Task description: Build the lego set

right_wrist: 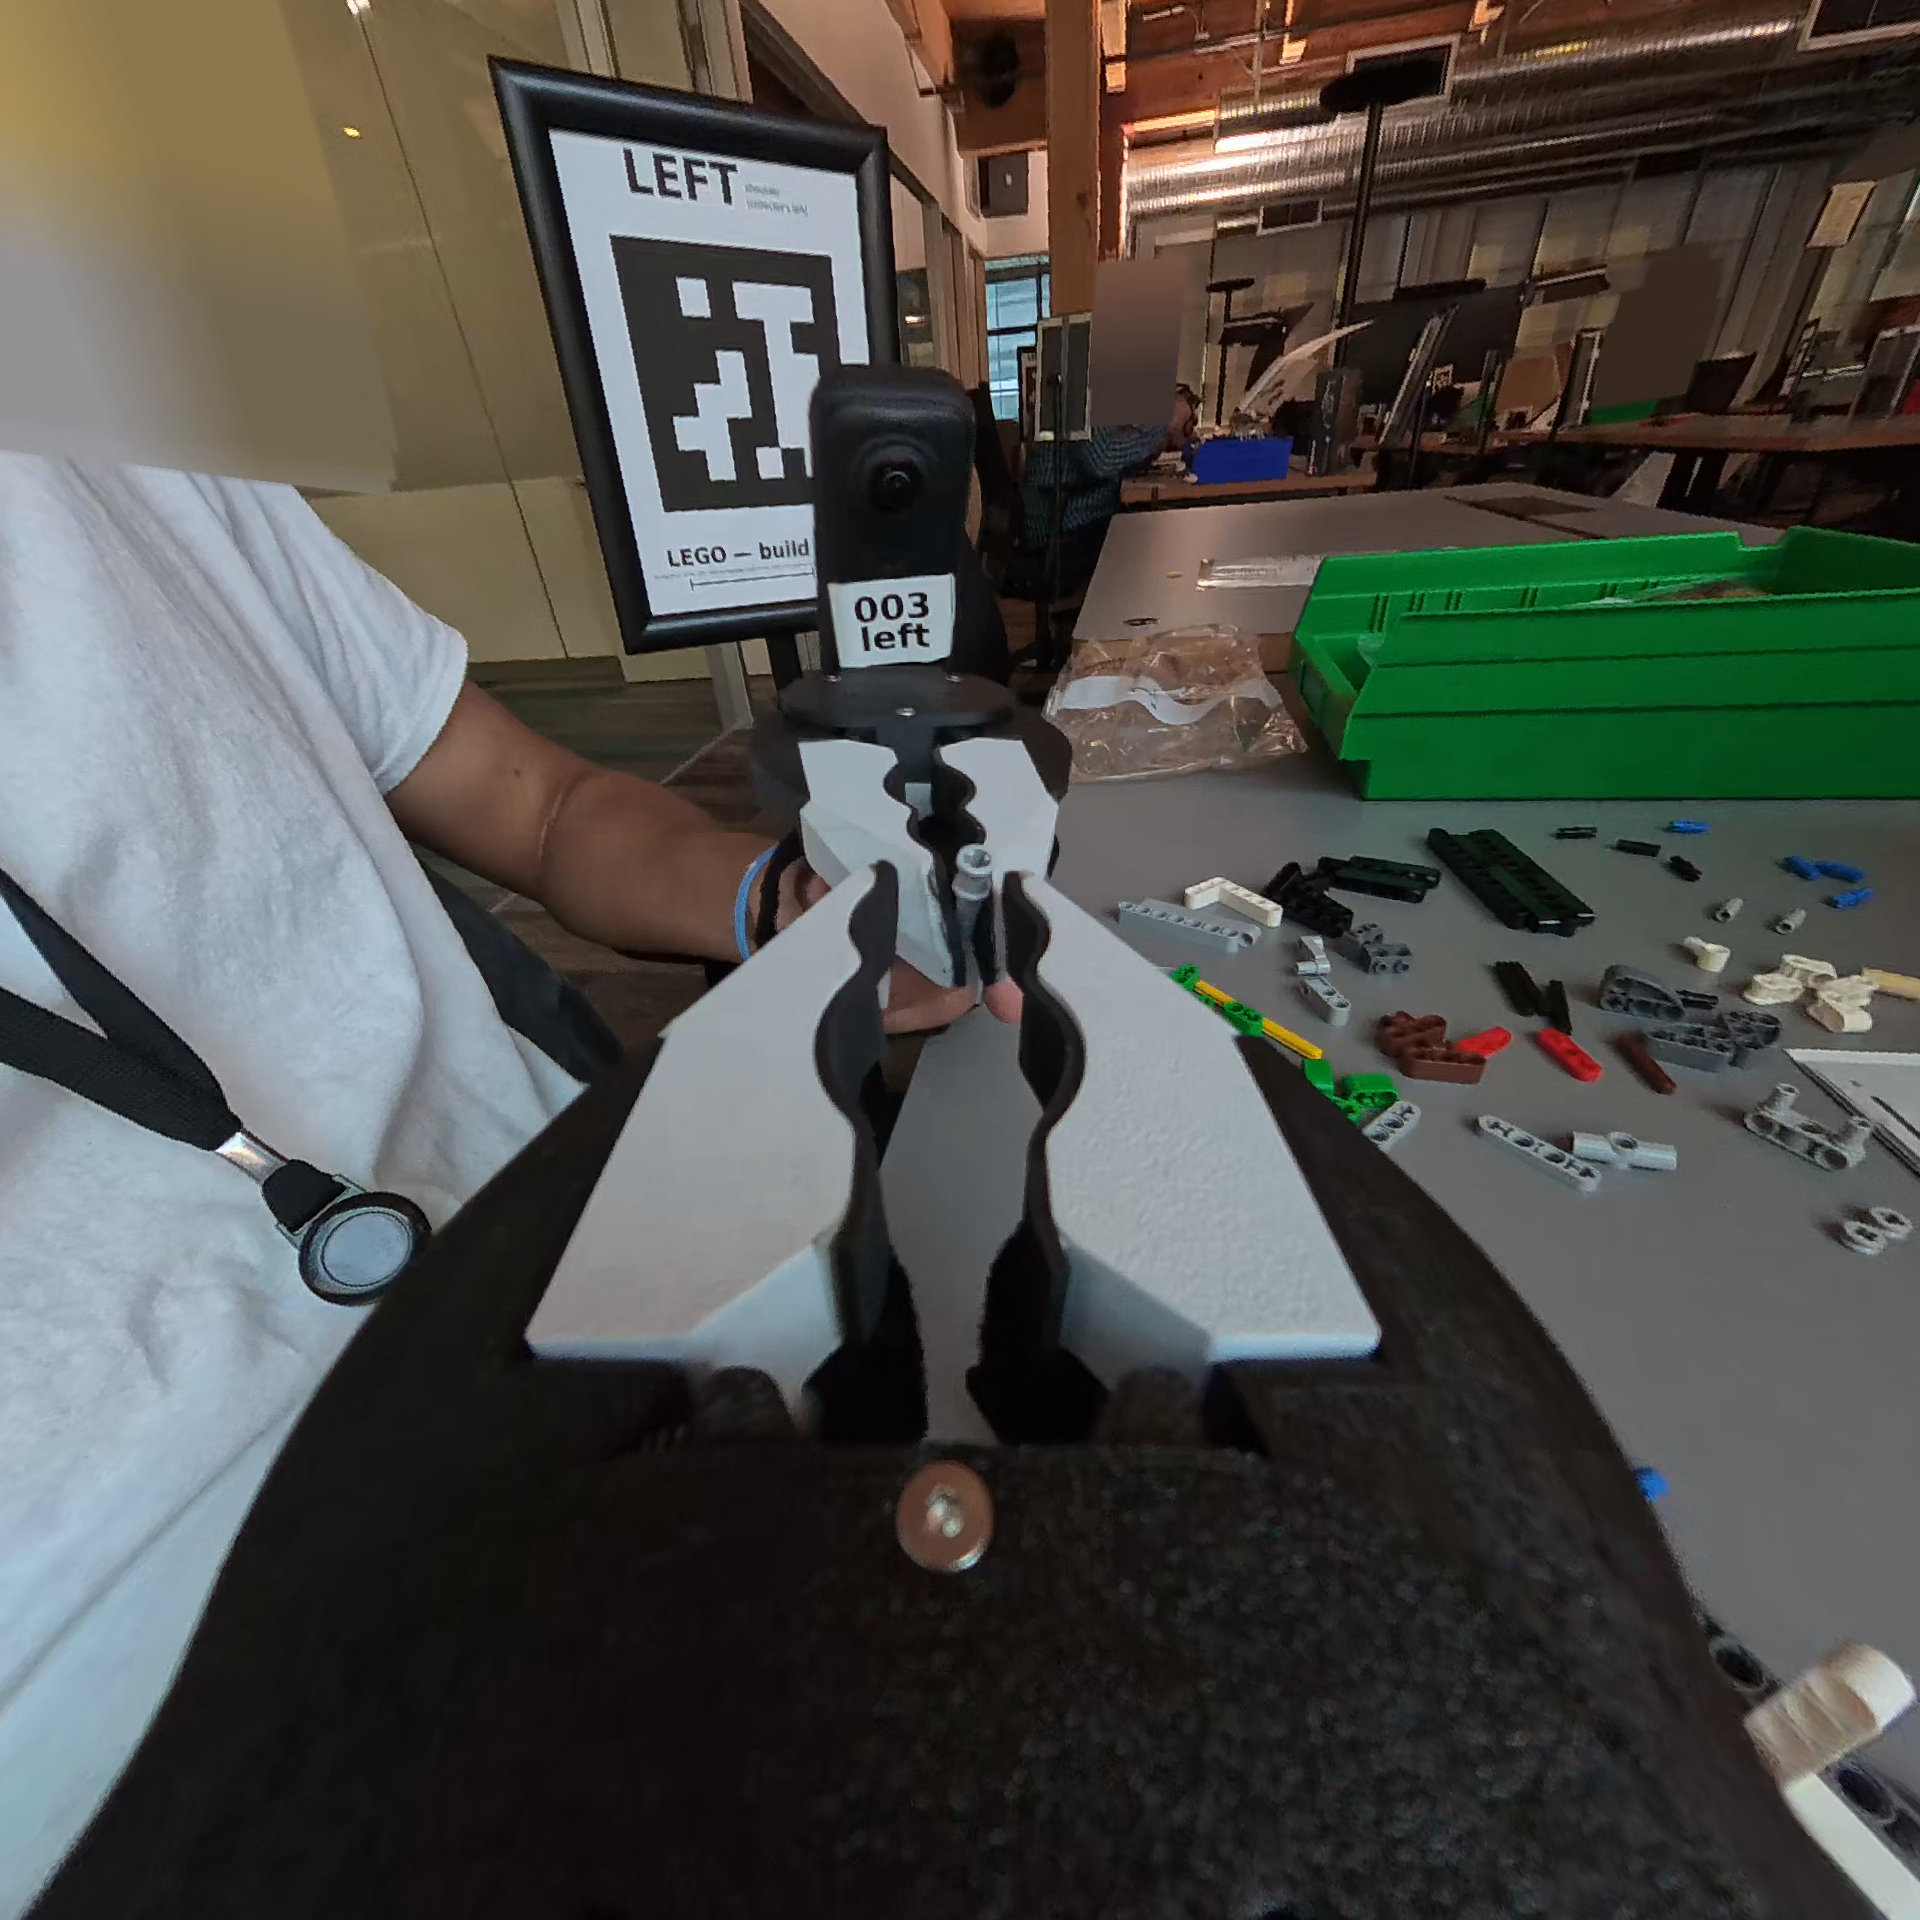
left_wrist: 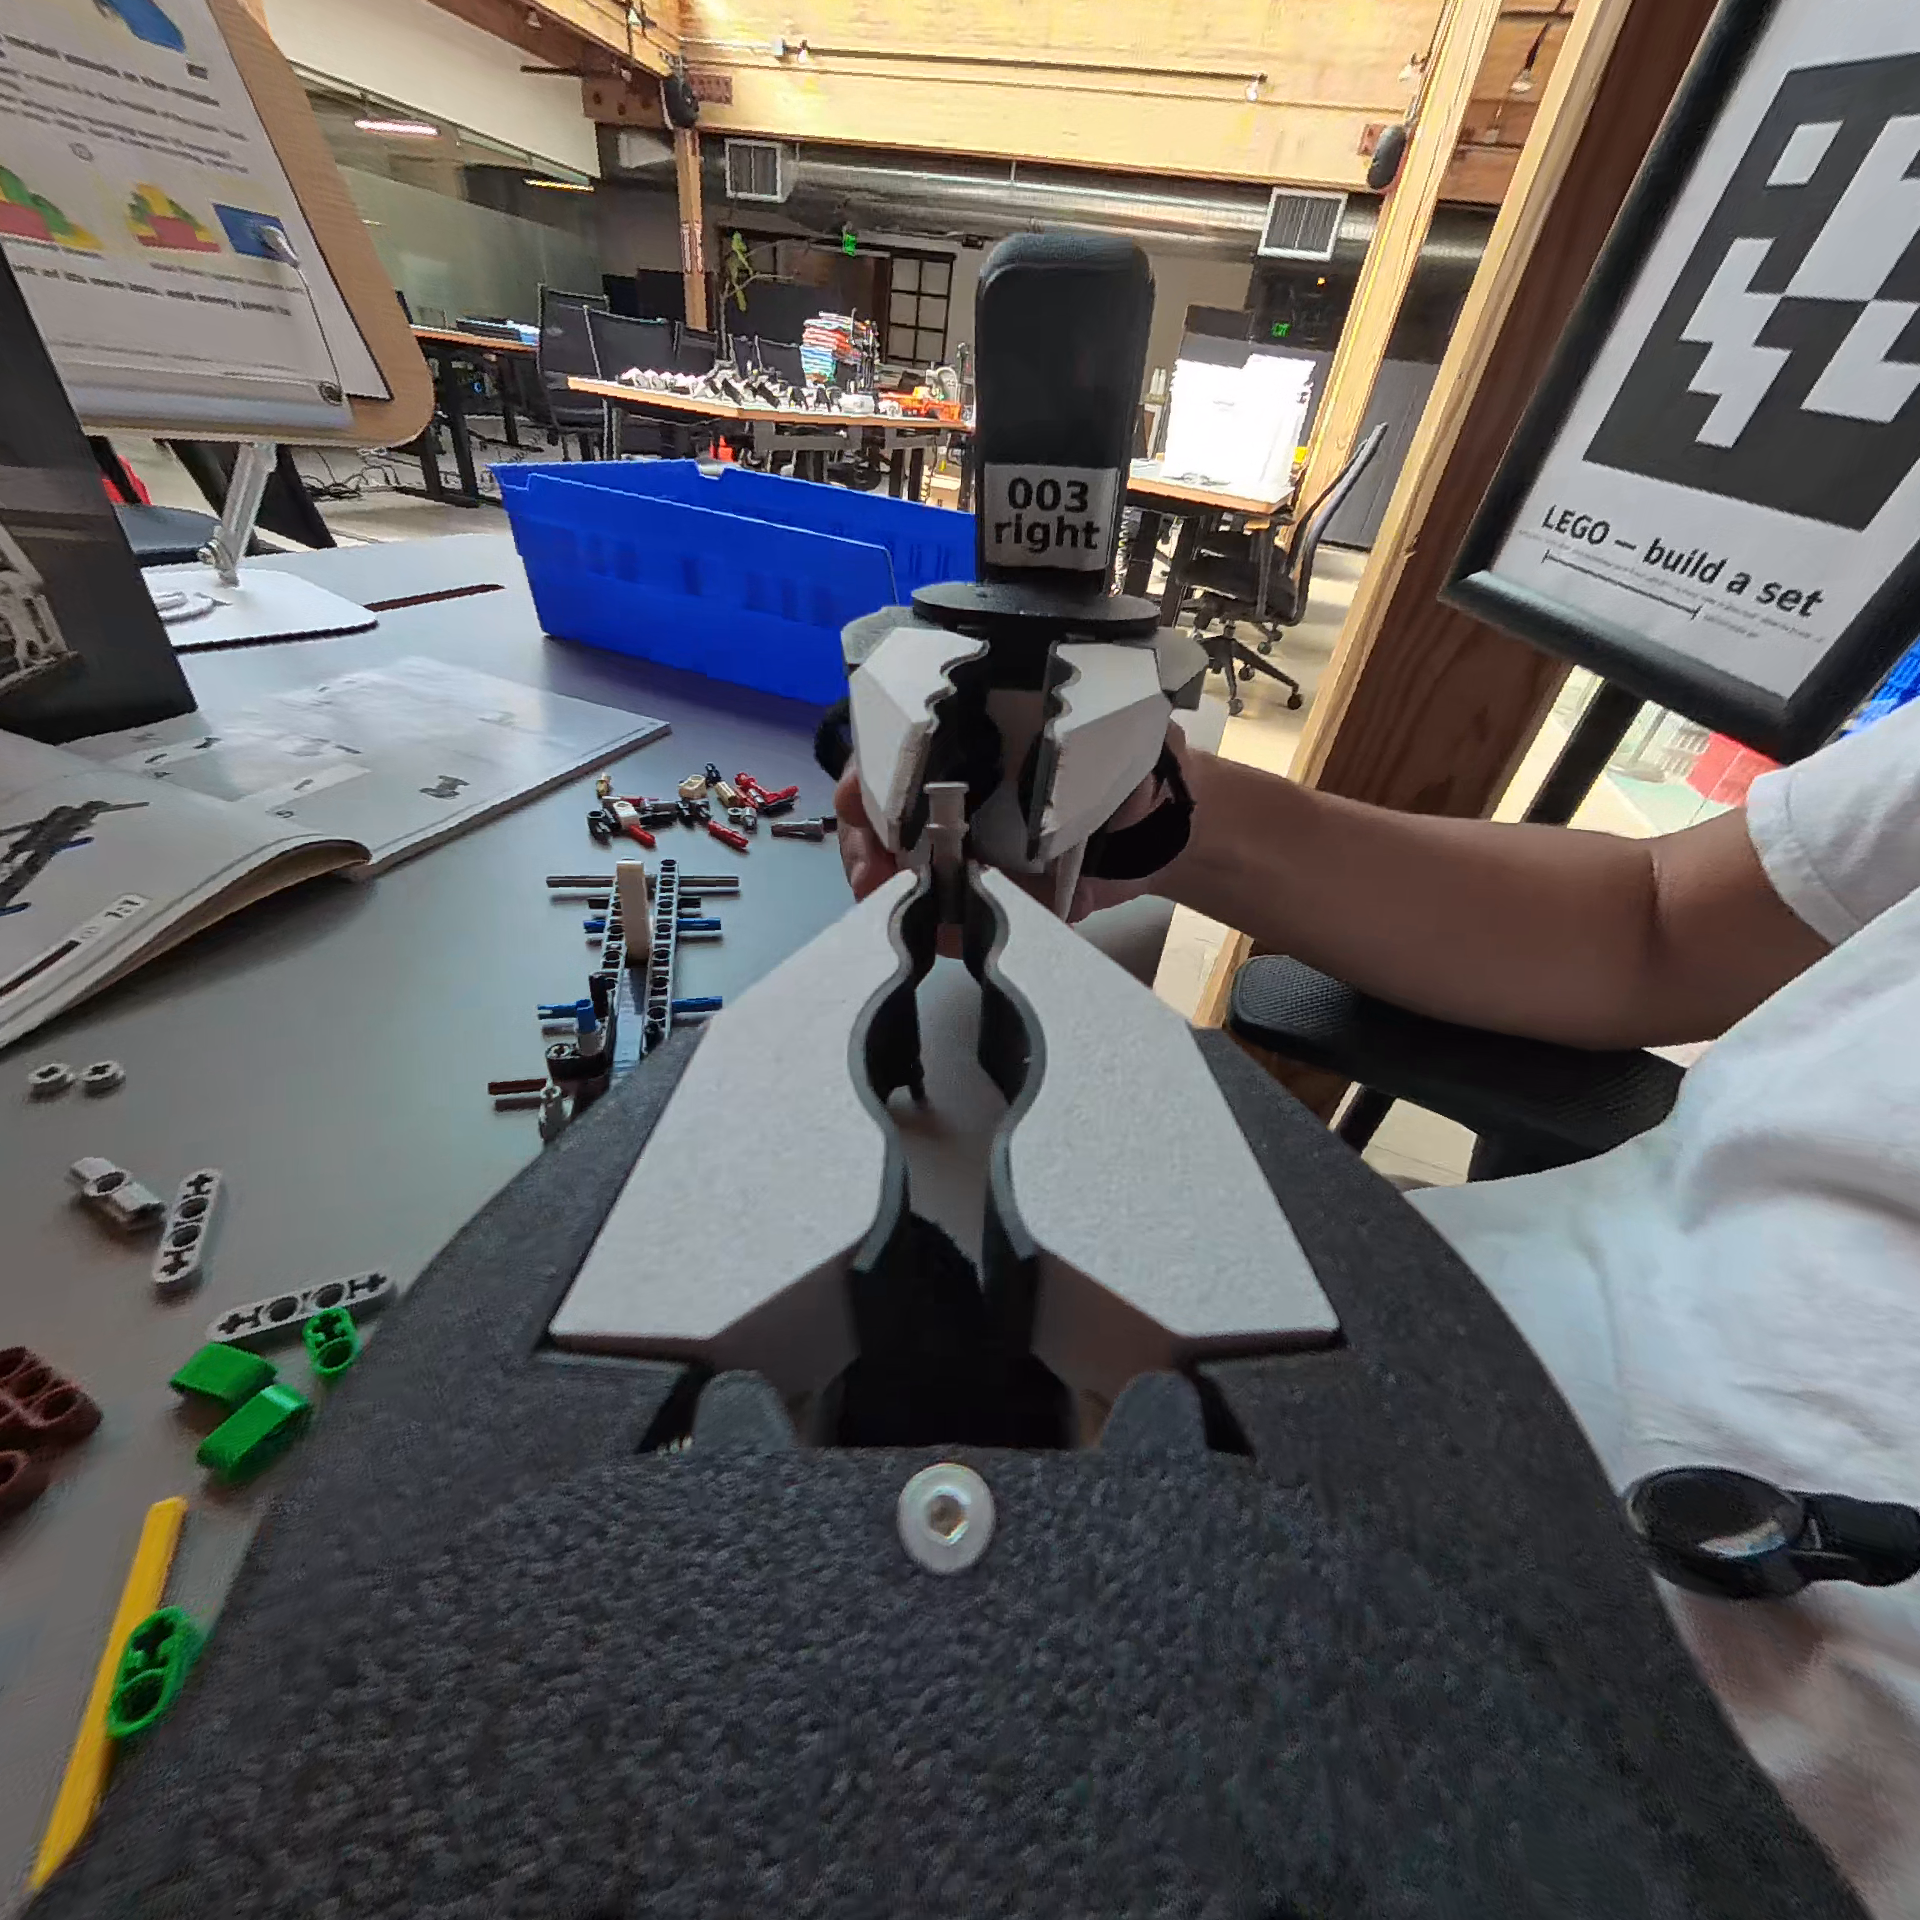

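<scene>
You are holding both grippers up in the air, facing each other, in front of your chest and above the near edge of the bench (right_wrist: 1247,1299). The left gripper (left_wrist: 948,904) has its jaws closed on a small grey pin (left_wrist: 943,831), which it grips by the lower part, so the flanged end stands free above the tips. The right gripper (right_wrist: 940,894) has its jaws a little apart, with the same pin between their tips; I cannot tell if they already touch it. It looks like a handover, or a regrip, of the pin. To do it well, bring the right jaws around the free end squarely and close them fully before you release the left ones, because the pin is short and smooth and can slip or turn. Keep both tools on one line, and do not pull sideways. The long axis of the pin is nearly upright in both views, across the line of the jaws, with the flanged end pointing up. The half-built beam assembly (left_wrist: 639,966) lies on the bench at your left, near the open instruction booklet (left_wrist: 312,790), well apart from the pin.
</scene>
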### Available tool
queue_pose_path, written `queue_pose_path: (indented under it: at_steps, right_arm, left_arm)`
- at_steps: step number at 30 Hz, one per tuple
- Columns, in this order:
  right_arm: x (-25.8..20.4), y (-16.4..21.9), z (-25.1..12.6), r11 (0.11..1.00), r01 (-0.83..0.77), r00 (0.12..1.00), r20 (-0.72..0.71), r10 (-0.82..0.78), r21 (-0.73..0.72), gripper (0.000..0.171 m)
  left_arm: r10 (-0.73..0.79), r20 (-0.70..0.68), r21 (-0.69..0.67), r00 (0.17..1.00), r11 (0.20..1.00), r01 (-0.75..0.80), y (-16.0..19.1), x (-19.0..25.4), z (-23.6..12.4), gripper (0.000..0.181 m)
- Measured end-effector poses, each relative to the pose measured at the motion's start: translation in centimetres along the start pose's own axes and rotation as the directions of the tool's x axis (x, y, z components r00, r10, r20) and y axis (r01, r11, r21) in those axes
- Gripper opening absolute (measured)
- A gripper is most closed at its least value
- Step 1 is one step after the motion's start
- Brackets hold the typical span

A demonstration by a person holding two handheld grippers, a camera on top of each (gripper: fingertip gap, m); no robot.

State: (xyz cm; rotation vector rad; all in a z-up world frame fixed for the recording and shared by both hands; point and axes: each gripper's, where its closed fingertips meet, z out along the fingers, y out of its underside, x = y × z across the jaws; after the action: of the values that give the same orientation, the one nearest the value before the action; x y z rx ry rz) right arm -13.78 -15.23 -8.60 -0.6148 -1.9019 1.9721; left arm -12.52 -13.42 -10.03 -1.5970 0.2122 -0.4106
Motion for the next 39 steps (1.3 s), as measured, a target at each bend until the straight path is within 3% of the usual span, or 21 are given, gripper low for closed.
queue_pose_path:
  at_steps: [4,11,12,15,17,20,22,26,34,37,39]
  right_arm:
    - [0.3,0.1,0.0,0.999,-0.05,0.999,0.0,0.05,0.014,0.006]
    - [1.0,0.6,-0.3,0.989,-0.141,0.99,-0.032,0.14,-0.039,0.002]
    - [1.3,0.8,-0.5,0.991,-0.122,0.991,-0.069,0.118,-0.063,0.003]
    - [3.0,2.3,-2.4,0.979,-0.055,0.979,-0.203,0.015,-0.195,0.003]
    - [4.2,4.3,-3.7,0.949,-0.129,0.958,-0.284,0.044,-0.289,0.003]
    - [5.0,5.8,-4.1,0.909,-0.299,0.919,-0.345,0.192,-0.291,0.003]
    - [5.5,6.7,-4.2,0.894,-0.332,0.899,-0.387,0.205,-0.3,0.002]
    - [5.7,7.0,-4.7,0.889,-0.383,0.841,-0.493,0.224,-0.249,0.003]
    - [5.4,7.9,-6.4,0.881,-0.428,0.726,-0.658,0.202,-0.201,0.004]
    - [4.8,7.7,-6.4,0.893,-0.387,0.751,-0.64,0.161,-0.23,0.003]
    - [4.1,7.5,-6.2,0.902,-0.315,0.814,-0.573,0.097,-0.295,0.003]
  left_arm:
    - [-0.123,-0.051,0.036,0.991,0.992,0.125,0.1,0.1,0.1,0.001]
    - [-0.147,-0.034,-0.004,0.989,0.989,0.147,0.6,-0.4,0.5,0.002]
    - [-0.144,-0.002,-0.031,0.99,0.989,0.144,1.0,-0.7,0.6,0.005]
    - [-0.056,0.106,-0.207,0.993,0.975,0.077,3.4,-1.6,1.2,0.04]
    - [0.021,0.136,-0.34,0.991,0.94,0.026,5.4,-1.7,1.8,0.048]
    - [0.055,0.14,-0.549,0.989,0.835,0.031,8.7,-2.1,2.8,0.036]
    - [0.076,0.151,-0.608,0.986,0.793,0.032,9.6,-2.8,3.2,0.03]
    - [0.199,0.165,-0.641,0.966,0.766,-0.048,9.7,-4.5,3.3,0.026]
    - [0.205,0.002,-0.651,0.979,0.743,-0.154,10.0,-4.0,4.8,0.008]
    - [0.172,-0.074,-0.648,0.982,0.741,-0.178,10.0,-3.9,5.0,0.009]
    - [0.134,-0.123,-0.647,0.983,0.741,-0.182,10.0,-3.9,5.0,0.008]
